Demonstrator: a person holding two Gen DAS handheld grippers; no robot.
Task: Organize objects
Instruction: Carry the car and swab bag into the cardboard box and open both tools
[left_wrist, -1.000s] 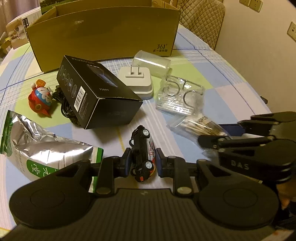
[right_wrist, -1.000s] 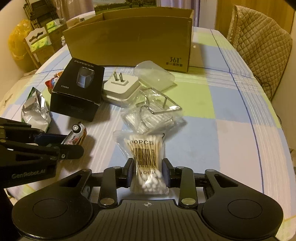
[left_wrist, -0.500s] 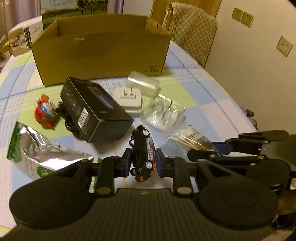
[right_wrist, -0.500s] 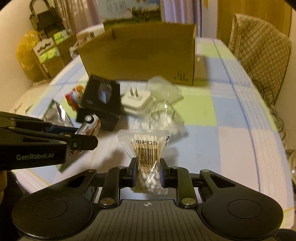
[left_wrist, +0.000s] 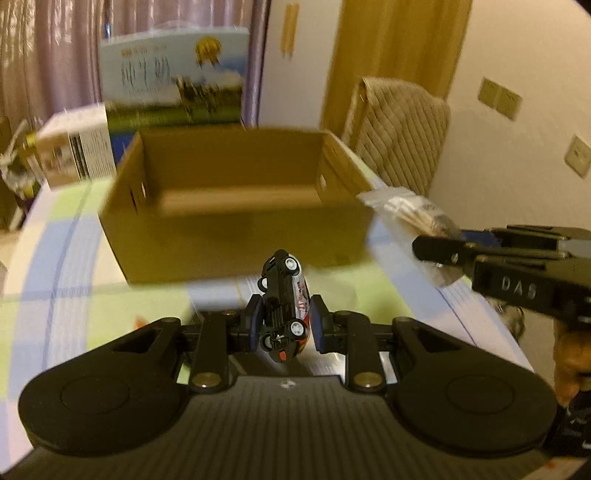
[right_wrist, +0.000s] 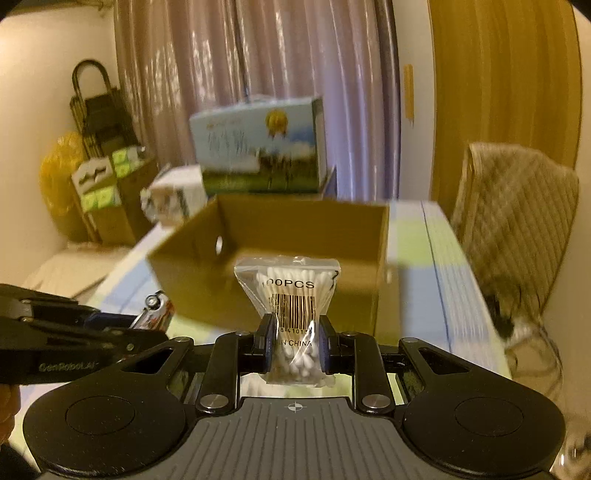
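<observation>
Home: curtains; padded chair

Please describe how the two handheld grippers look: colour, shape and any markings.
Both the left gripper and the right gripper are matte black, with ribbed grey bodies, two round discs, silver pivot screws and dark blue pads. White lettering on their sides reads "GenRobot.AI" and "DAS".

Both wrist views face the open cardboard box closely, side by side.

Black toy car held nose-up, bagged cotton swabs pinched upright
</observation>
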